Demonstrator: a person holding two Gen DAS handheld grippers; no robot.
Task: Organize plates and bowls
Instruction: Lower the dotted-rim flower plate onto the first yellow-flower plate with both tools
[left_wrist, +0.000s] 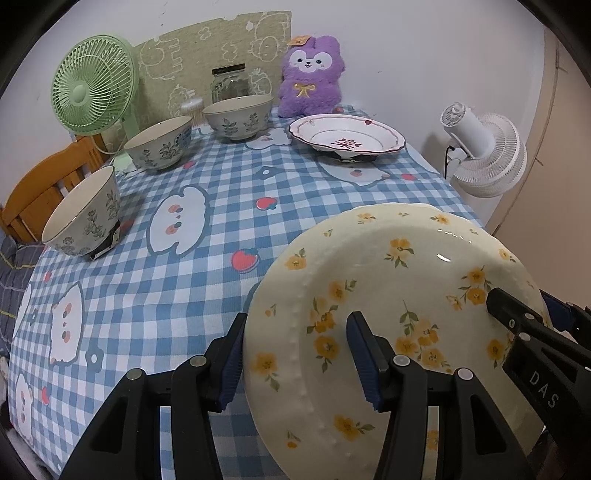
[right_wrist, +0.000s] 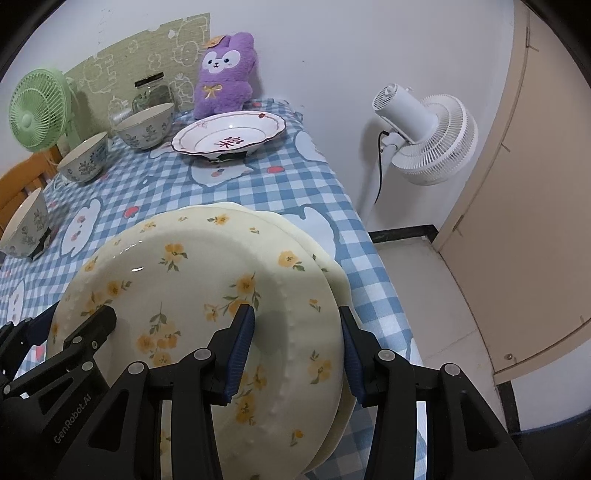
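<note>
Both grippers clamp yellow-flowered plate (left_wrist: 388, 295) rims: left gripper (left_wrist: 295, 354) one edge, right gripper (right_wrist: 297, 350) opposite edge, over checked table (left_wrist: 184, 295).

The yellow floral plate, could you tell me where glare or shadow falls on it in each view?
Left wrist view: small white glints near the yellow floral plate's upper right rim. Right wrist view: one glint upper left, and a soft dark shadow beside the right gripper.

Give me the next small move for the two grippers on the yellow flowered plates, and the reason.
Probably carry them toward the red-trimmed plate: the left gripper and right gripper each straddle a rim of the yellow flowered plates, which look tilted off the tablecloth.
</note>
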